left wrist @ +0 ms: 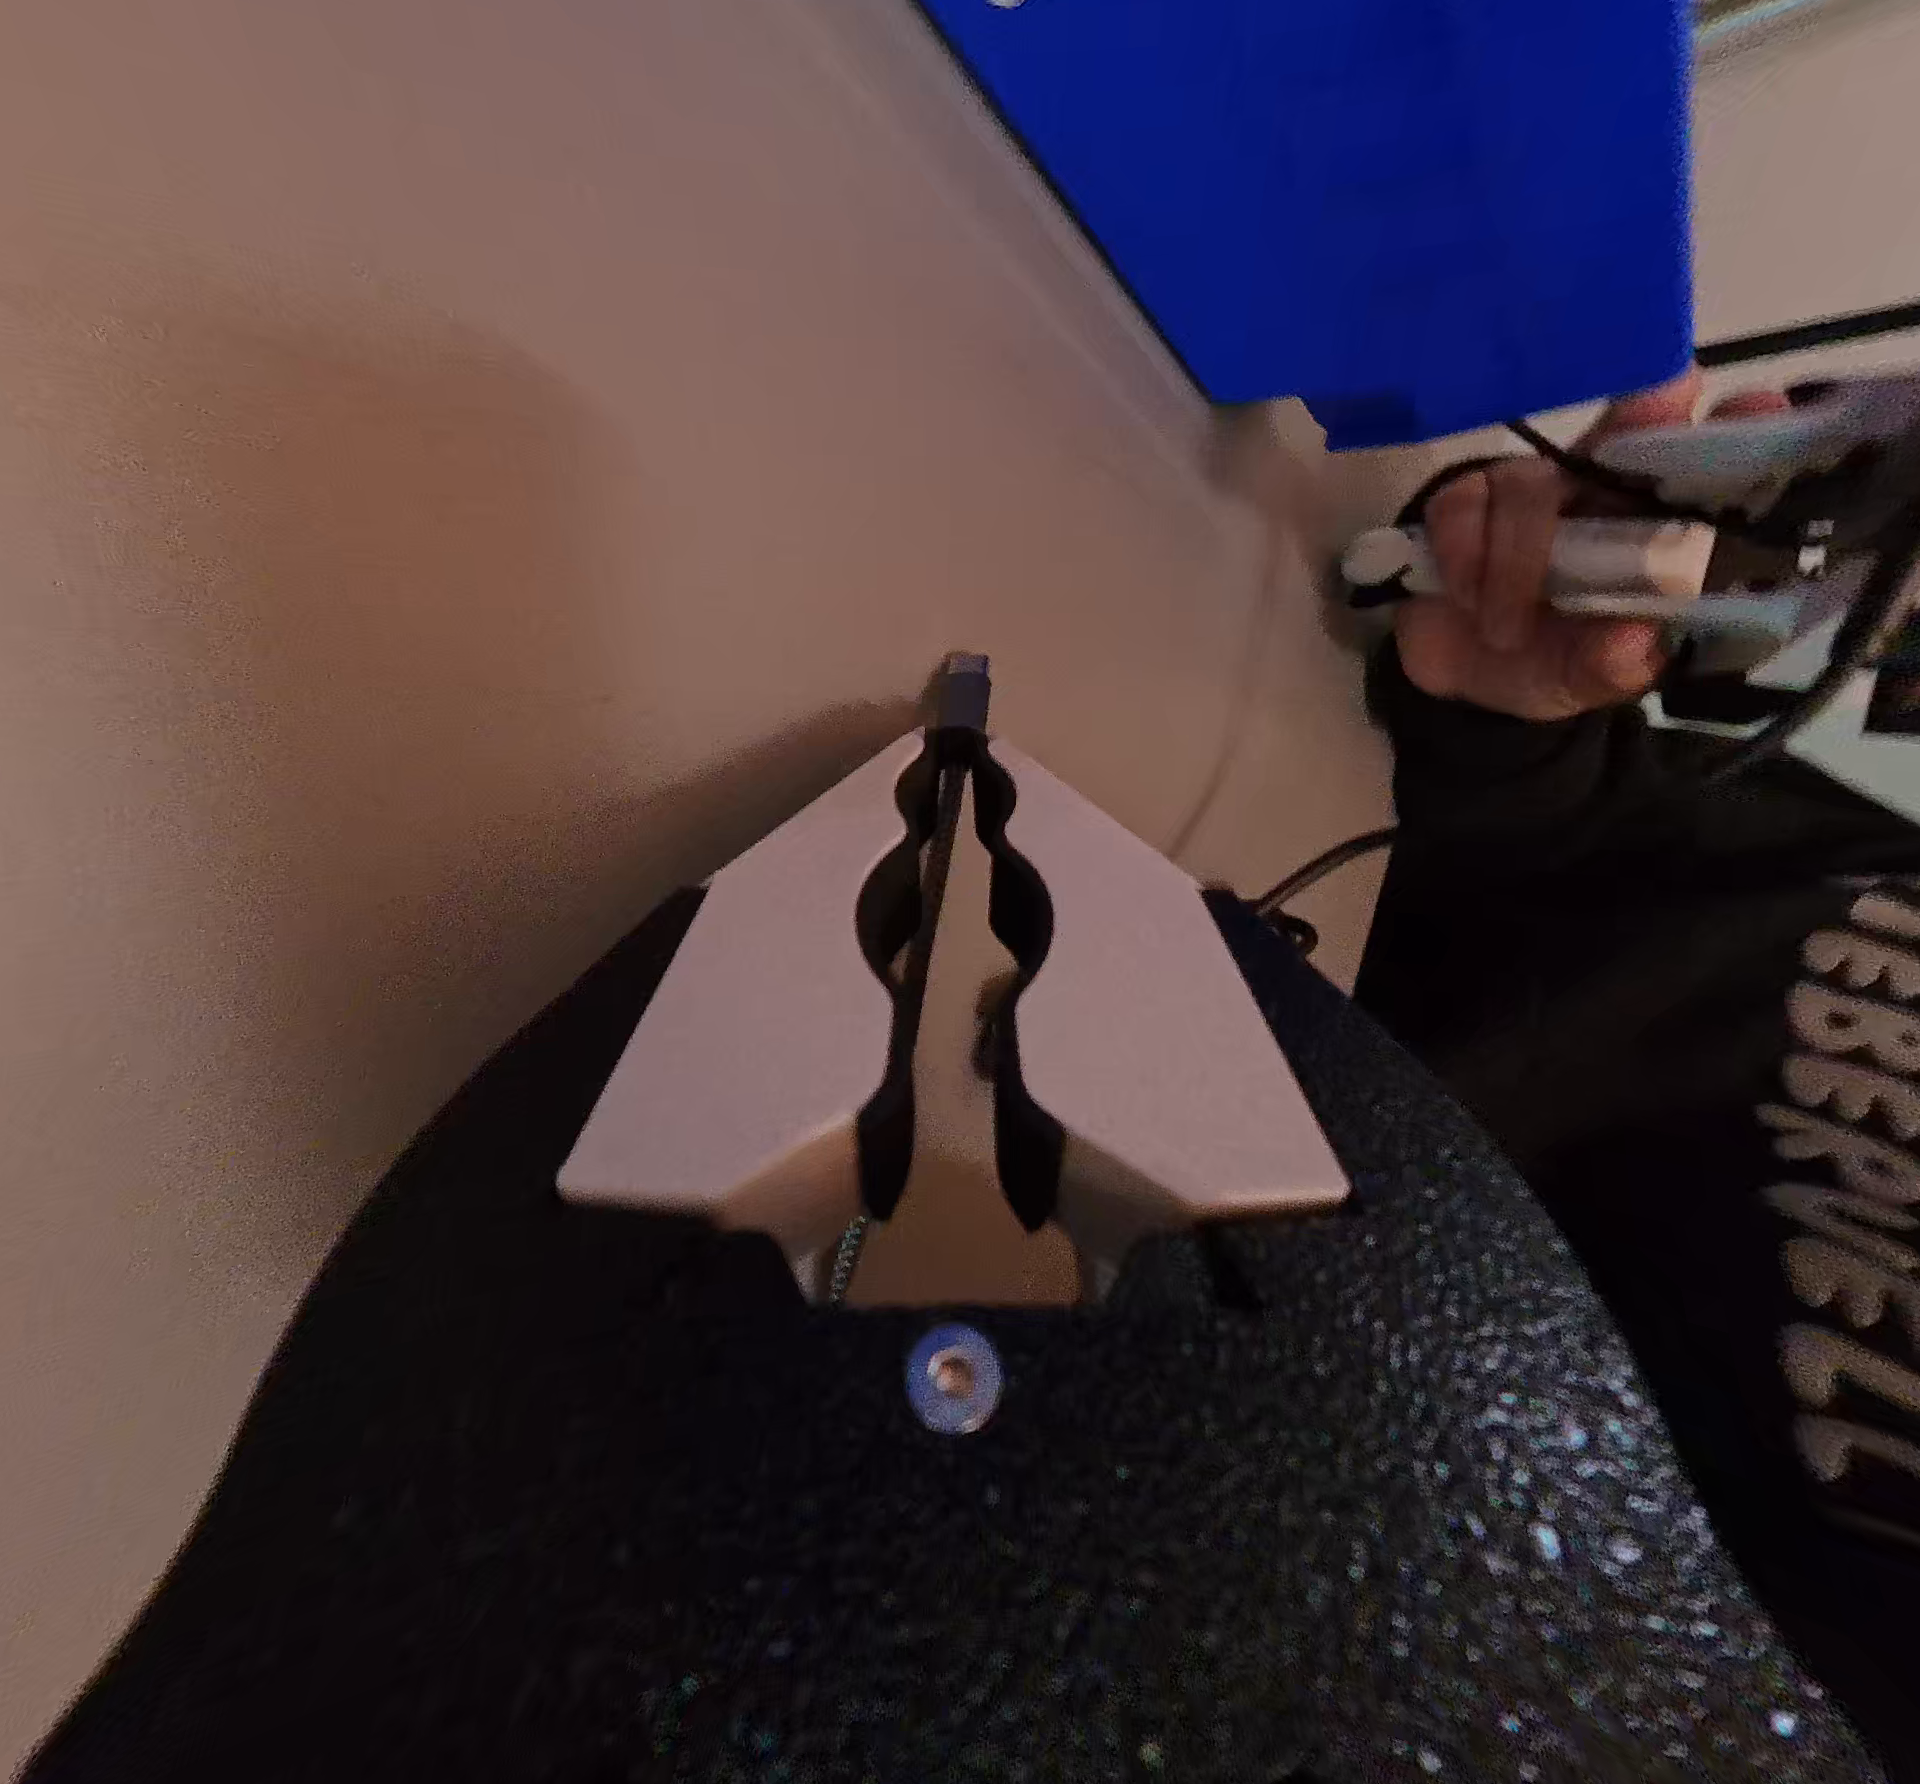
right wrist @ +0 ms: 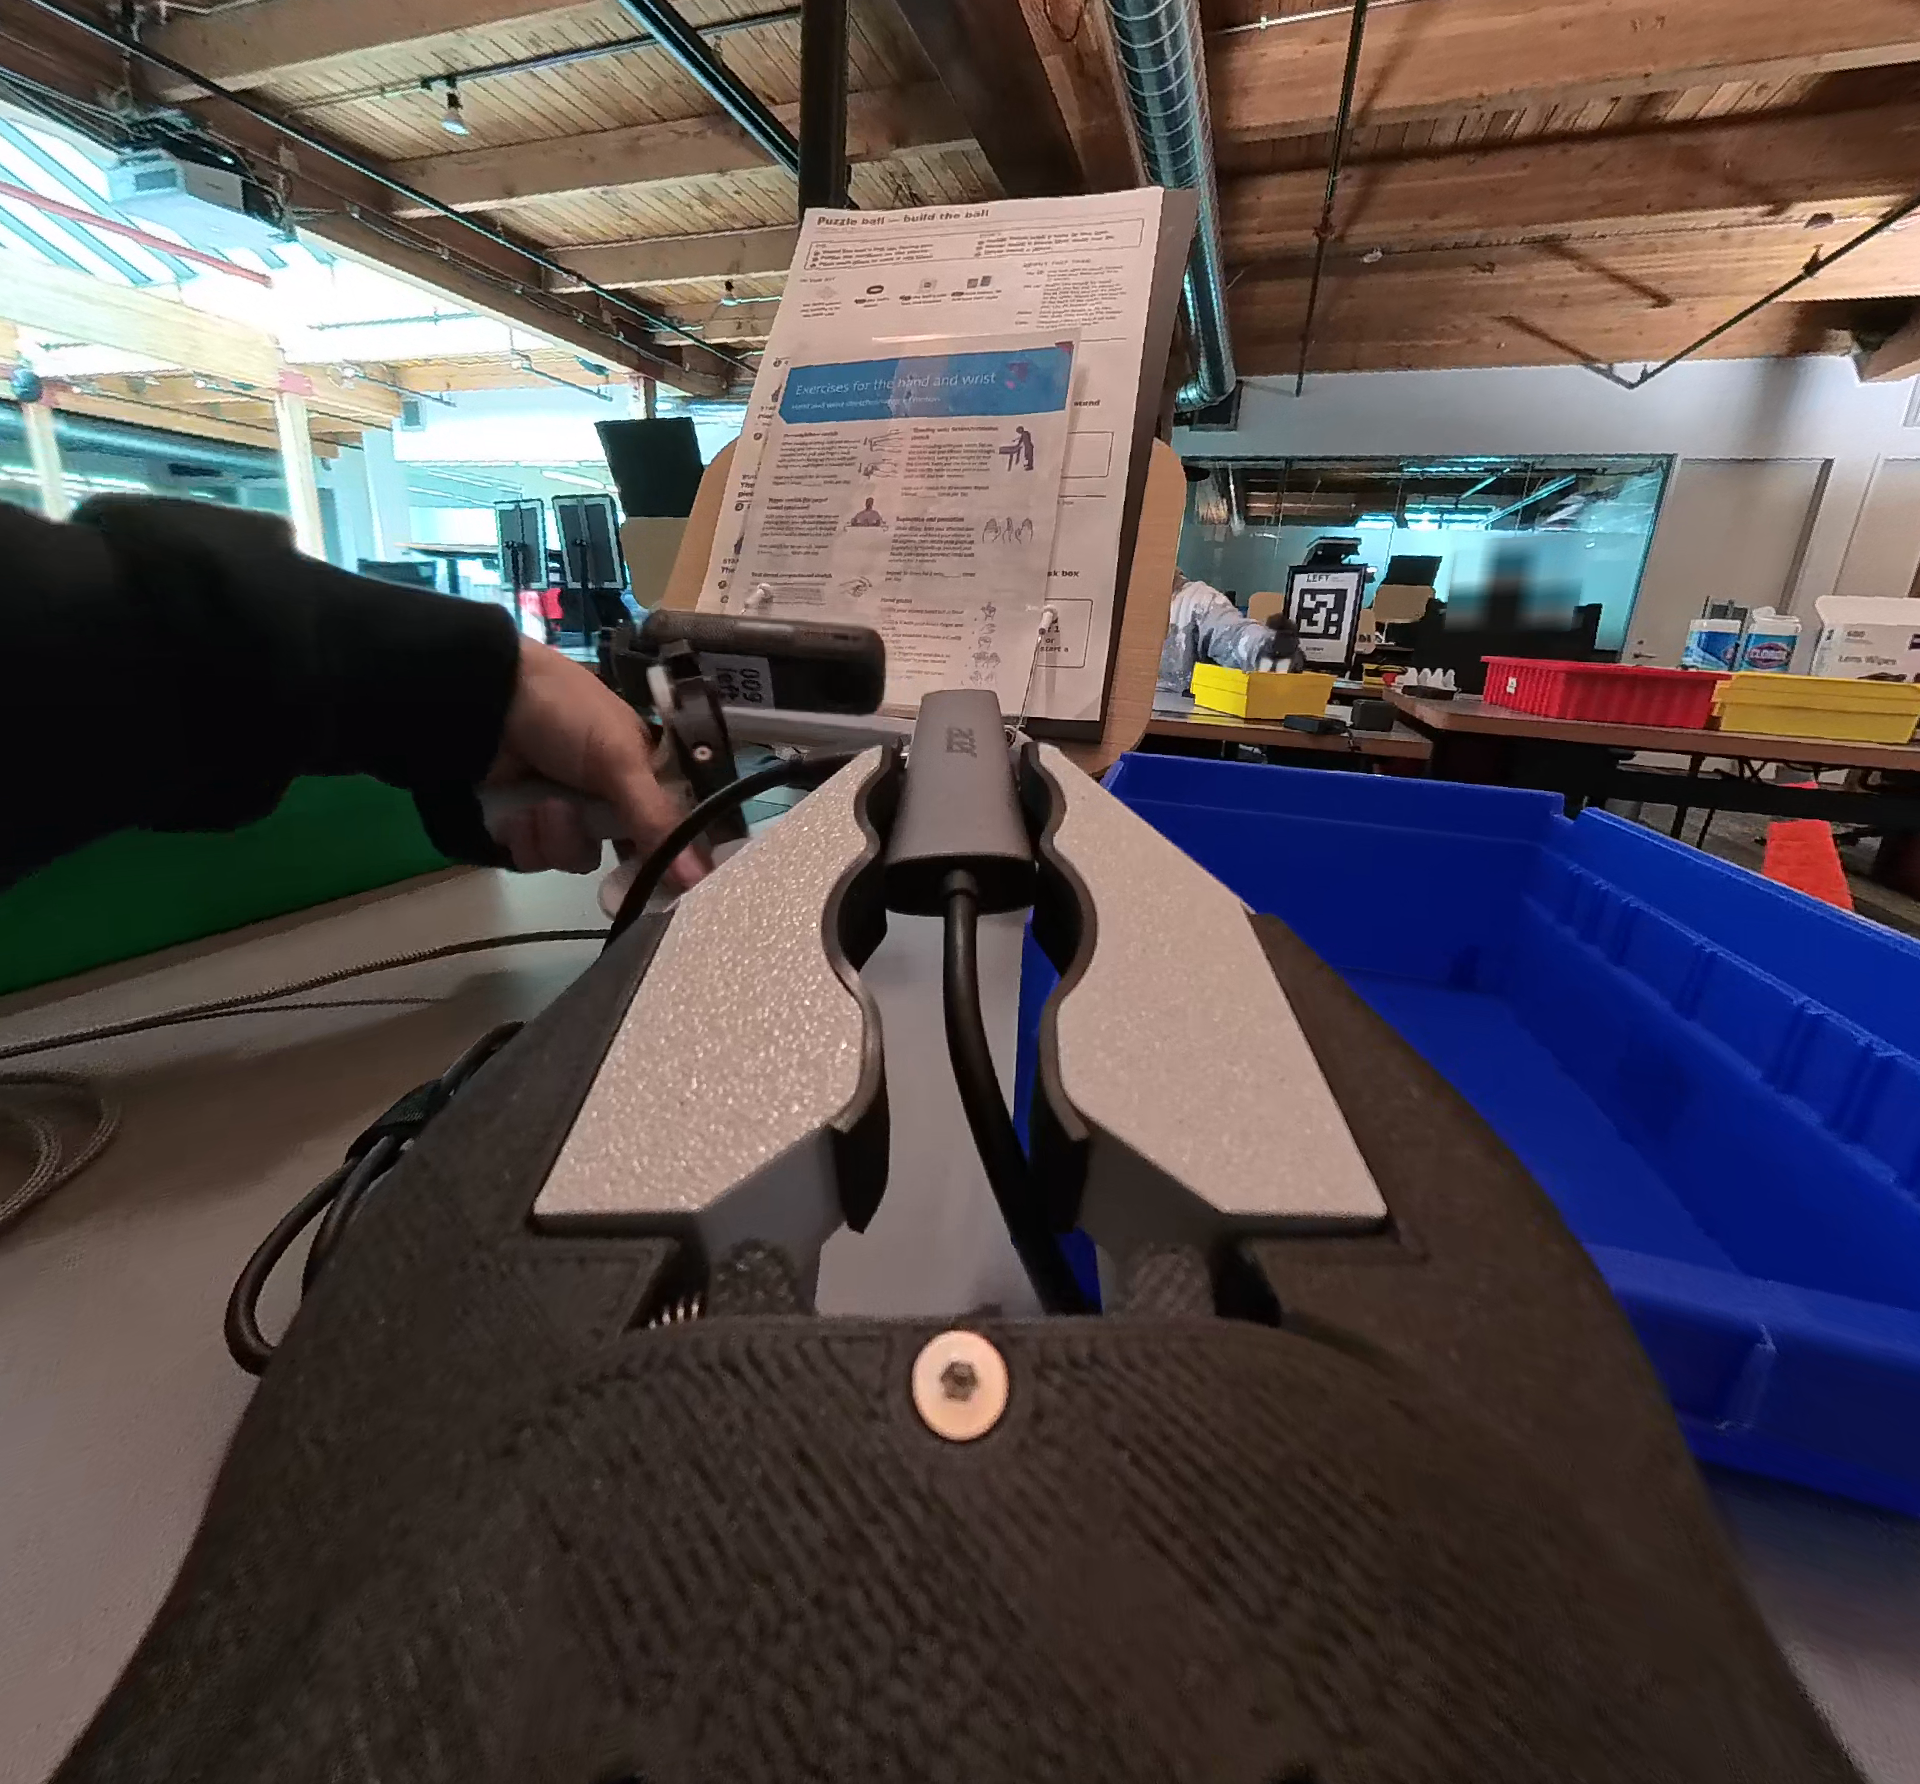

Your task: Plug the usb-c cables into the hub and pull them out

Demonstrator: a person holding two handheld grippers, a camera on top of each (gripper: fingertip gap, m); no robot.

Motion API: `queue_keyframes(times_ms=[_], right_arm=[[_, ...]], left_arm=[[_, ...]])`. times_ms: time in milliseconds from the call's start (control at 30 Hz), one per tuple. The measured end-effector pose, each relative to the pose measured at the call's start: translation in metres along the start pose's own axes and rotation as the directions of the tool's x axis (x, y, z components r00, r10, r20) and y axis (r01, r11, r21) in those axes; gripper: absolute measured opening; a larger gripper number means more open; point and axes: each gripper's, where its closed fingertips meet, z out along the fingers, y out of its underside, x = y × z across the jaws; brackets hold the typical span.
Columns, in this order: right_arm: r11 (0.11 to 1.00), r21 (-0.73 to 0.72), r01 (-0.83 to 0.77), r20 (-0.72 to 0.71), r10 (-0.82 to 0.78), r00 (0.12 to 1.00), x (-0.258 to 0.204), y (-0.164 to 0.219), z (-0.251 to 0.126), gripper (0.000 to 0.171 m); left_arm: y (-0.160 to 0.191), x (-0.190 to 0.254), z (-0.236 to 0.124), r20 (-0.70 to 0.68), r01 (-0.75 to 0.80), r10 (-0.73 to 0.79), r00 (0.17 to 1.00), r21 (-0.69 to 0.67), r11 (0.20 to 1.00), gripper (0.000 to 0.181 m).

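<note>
In the left wrist view my left gripper (left wrist: 958,742) is shut on a braided USB-C cable (left wrist: 933,887). Its grey plug (left wrist: 961,692) sticks out past the fingertips over the pale table (left wrist: 468,487). In the right wrist view my right gripper (right wrist: 956,768) is shut on a dark grey hub (right wrist: 961,789), which points forward and up. The hub's own black cable (right wrist: 971,1038) runs back between the fingers. The plug and the hub are apart. The hub's ports are hidden from both views.
A blue bin (right wrist: 1507,1007) stands right of the right gripper and shows at the top of the left wrist view (left wrist: 1351,124). A paper stand (right wrist: 956,467) is behind. A hand (right wrist: 582,778) holds the other gripper at left. Loose braided cable (right wrist: 62,1132) lies on the table. My right fingertips sit around 20 cm from my left ones.
</note>
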Motion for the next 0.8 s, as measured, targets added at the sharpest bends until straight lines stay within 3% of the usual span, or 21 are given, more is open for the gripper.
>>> queue_keyframes(times_ms=[67, 233, 467, 567, 800], right_arm=[[1.0, -0.001, 0.0, 0.0, 0.0, 1.0, 0.0, 0.0, 0.0, 0.022], [1.0, 0.0, -0.003, -0.003, 0.003, 1.0, 0.0, 0.0, 0.0, 0.022], [1.0, -0.001, 0.005, -0.004, -0.005, 1.0, 0.0, 0.0, 0.0, 0.022], [1.0, -0.002, 0.005, 0.001, -0.005, 1.0, -0.001, 0.0, 0.0, 0.022], [1.0, 0.0, 0.003, 0.006, -0.003, 1.0, -0.002, 0.0, 0.0, 0.022]], left_arm=[[0.004, 0.011, 0.002, 0.007, -0.09, 0.09, 0.996, 0.019, 0.996, 0.003], [-0.006, 0.024, -0.007, 0.04, -0.144, 0.14, 0.989, 0.126, 0.982, 0.015], [0.015, 0.004, -0.002, 0.134, -0.16, 0.167, 0.977, -0.059, 0.985, 0.03], [0.024, 0.009, 0.008, 0.081, -0.157, 0.17, 0.982, -0.146, 0.977, 0.03], [0.021, 0.021, 0.02, 0.013, -0.151, 0.157, 0.987, -0.211, 0.966, 0.028]])
